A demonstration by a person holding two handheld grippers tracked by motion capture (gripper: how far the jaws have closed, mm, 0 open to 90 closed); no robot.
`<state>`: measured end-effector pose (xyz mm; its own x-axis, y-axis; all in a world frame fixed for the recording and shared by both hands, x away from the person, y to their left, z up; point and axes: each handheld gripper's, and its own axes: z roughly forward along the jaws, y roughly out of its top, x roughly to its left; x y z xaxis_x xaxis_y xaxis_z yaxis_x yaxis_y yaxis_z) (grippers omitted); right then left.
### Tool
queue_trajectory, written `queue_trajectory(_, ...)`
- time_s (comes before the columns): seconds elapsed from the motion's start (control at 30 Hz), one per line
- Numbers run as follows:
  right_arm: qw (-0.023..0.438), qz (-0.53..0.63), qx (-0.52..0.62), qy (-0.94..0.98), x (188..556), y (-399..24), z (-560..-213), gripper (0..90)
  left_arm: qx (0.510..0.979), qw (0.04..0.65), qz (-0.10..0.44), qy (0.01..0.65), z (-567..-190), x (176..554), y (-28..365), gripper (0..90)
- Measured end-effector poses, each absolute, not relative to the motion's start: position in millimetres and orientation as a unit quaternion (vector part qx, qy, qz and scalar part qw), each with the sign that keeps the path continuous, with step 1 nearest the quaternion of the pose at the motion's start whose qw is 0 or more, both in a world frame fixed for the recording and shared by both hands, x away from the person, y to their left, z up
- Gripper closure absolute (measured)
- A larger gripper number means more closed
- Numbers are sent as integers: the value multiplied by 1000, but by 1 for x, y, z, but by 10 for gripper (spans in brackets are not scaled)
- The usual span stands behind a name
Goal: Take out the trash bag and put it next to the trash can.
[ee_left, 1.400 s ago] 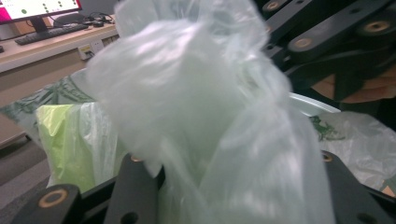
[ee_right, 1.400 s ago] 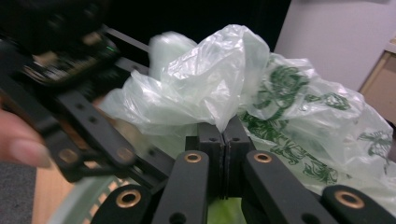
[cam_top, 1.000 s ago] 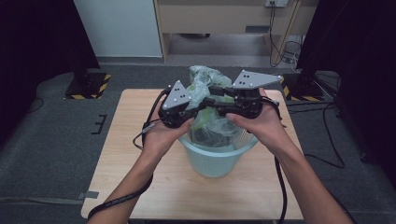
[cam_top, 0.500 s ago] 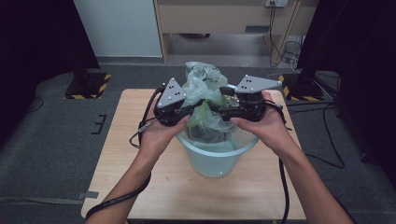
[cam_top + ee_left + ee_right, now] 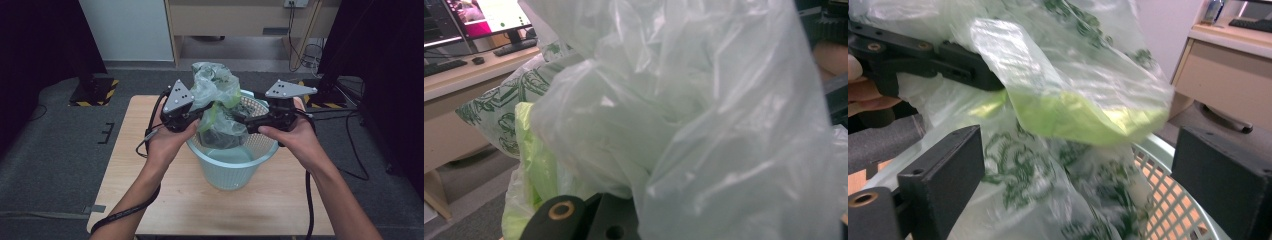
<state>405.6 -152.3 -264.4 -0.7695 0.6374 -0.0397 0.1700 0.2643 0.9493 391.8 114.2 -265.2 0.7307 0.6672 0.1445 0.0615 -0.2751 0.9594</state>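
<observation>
High view: 1 plastic bag (image 5: 216, 100) bunched above the basket (image 5: 235, 165), left gripper (image 5: 197, 114) clamped on its film, right gripper (image 5: 239, 120) just sprung apart beside it; re-grip the far edge before spreading it over the rim.

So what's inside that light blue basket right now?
A bunched, translucent green-printed plastic bag rises out of the basket, gripped by the left tongs. Something dark shows through the bag's lower part; the bag hides the basket's bottom.
</observation>
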Motion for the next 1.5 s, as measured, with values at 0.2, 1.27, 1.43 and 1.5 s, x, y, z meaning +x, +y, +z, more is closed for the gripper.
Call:
queue_trajectory(0.2, 217, 539, 282, 763, 409, -161, -270, 55, 746, 553, 276, 248, -266, 393, 117, 874)
queue_trajectory(1.27, 238, 554, 220, 767, 402, -140, -267, 173, 738, 582, 255, 228, -258, 389, 111, 873)
queue_trajectory(1.43, 242, 547, 198, 777, 401, -127, -268, 220, 738, 588, 247, 220, -255, 386, 108, 873)
queue_trajectory(1.5, 247, 544, 193, 779, 401, -123, -269, 272, 737, 593, 240, 217, -255, 385, 107, 873)
